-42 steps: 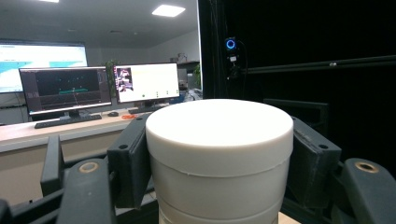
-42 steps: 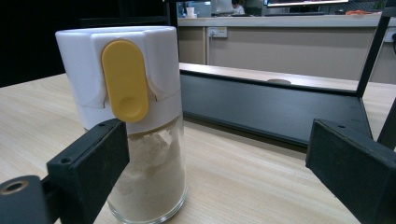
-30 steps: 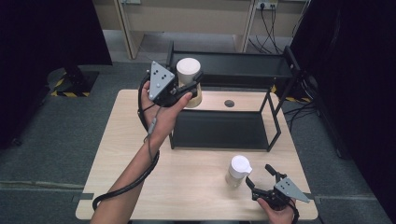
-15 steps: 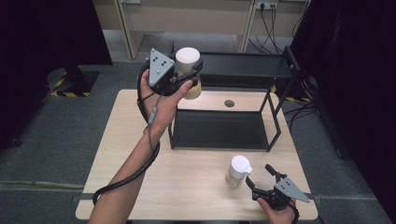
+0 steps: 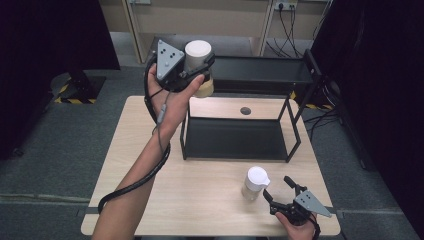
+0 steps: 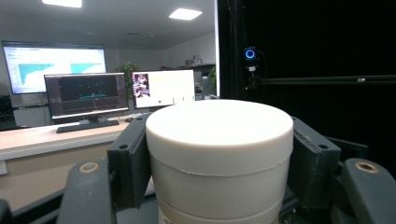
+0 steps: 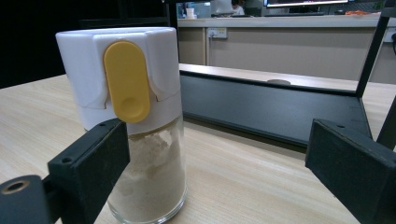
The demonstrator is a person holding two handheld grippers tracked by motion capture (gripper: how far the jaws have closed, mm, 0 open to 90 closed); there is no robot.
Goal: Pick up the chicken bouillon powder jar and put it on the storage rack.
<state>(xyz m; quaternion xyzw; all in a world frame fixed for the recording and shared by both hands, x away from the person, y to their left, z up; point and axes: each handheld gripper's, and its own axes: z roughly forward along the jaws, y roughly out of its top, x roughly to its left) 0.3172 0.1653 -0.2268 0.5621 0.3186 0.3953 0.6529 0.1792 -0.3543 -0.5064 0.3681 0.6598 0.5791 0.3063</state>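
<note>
Glass shaker (image 5: pixel 255 183) with a white cap stands on the table (image 5: pixel 210 200) near its front edge, just left of the right gripper (image 5: pixel 281 192), whose jaws are spread wide. Farther back, the left gripper (image 5: pixel 200 67) pinches a cream jar (image 5: pixel 199 65), raised above the black rack (image 5: pixel 260 75).

A light wooden table (image 5: pixel 150 165) stands on a grey floor (image 5: pixel 60 150). On its far half, toward twelve o'clock, sits a black two-level rack (image 5: pixel 235 137), its legs resting on the wood. A small round mark, perhaps a hole (image 5: pixel 245 110), shows in the tabletop behind the rack's lower shelf. Near five o'clock a glass jar (image 5: pixel 254 183) with a white cap stands upright on the table, in front of the rack.
</note>
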